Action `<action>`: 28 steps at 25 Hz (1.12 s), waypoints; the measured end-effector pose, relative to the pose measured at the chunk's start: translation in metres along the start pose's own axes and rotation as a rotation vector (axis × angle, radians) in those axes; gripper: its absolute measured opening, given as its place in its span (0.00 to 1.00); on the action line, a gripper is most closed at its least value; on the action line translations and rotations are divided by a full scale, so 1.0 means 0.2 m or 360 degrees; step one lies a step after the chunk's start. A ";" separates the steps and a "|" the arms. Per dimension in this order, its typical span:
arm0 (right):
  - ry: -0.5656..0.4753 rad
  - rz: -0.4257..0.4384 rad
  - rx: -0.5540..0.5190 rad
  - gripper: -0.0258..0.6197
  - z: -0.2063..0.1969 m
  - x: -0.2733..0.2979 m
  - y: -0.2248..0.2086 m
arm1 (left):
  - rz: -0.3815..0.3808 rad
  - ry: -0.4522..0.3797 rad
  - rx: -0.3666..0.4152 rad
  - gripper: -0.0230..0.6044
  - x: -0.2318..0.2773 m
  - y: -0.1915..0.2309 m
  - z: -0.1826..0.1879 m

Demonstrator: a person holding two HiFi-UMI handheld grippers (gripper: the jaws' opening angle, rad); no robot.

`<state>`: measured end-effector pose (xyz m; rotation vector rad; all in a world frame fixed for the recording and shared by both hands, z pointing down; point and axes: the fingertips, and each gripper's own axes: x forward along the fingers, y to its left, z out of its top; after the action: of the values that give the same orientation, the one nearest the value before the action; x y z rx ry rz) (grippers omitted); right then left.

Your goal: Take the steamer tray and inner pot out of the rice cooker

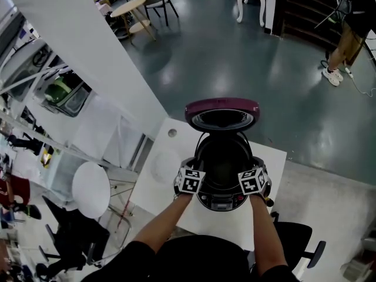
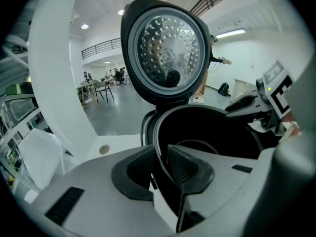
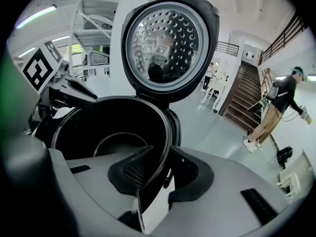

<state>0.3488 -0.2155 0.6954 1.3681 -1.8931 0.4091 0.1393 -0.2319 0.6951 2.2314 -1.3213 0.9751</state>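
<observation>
Inner pot (image 1: 224, 157) clamped: L hand-held gripper (image 2: 160, 168), R hand-held gripper (image 3: 159, 174), down-tilted.

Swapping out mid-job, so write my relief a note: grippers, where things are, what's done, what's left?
Left gripper: shut on the left rim of the black round inner pot.
Right gripper: shut on its right rim.
Pot sits in the open maroon-lidded rice cooker on the white table.
No steamer tray shows inside; its place I can't tell.
Left: lift the pot out.

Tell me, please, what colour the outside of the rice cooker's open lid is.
The lid is purplish maroon outside, best seen in the head view.
</observation>
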 end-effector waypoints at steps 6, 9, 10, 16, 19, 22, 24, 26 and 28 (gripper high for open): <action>0.0011 -0.0057 0.0023 0.17 0.01 -0.04 -0.03 | -0.0041 -0.0075 -0.0066 0.15 -0.05 -0.02 0.05; 0.0009 -0.0065 0.0023 0.16 0.02 -0.04 -0.02 | -0.0025 -0.0100 -0.0079 0.14 -0.08 0.00 0.05; 0.0003 -0.0066 0.0020 0.15 0.02 -0.05 -0.02 | -0.0021 -0.0107 -0.0091 0.13 -0.09 0.00 0.05; -0.0039 -0.0079 0.0047 0.14 0.08 -0.10 -0.02 | -0.0021 -0.0157 -0.0155 0.11 -0.14 0.02 0.08; -0.0072 -0.0092 0.0072 0.13 0.10 -0.15 -0.03 | -0.0010 -0.0200 -0.0179 0.11 -0.17 0.02 0.11; -0.0124 -0.0105 0.0102 0.12 0.14 -0.20 -0.04 | 0.0010 -0.0244 -0.0208 0.10 -0.22 0.03 0.14; -0.0155 -0.0111 0.0123 0.12 0.17 -0.23 -0.04 | 0.0017 -0.0275 -0.0221 0.10 -0.25 0.03 0.16; -0.0177 -0.0118 0.0120 0.12 0.20 -0.28 -0.04 | 0.0021 -0.0302 -0.0240 0.10 -0.30 0.04 0.19; -0.0194 -0.0129 0.0103 0.12 0.22 -0.32 -0.05 | 0.0025 -0.0328 -0.0262 0.10 -0.34 0.03 0.22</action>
<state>0.3499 -0.2043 0.6176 1.5377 -1.9294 0.3564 0.1288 -0.2202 0.6147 2.2439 -1.4505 0.6289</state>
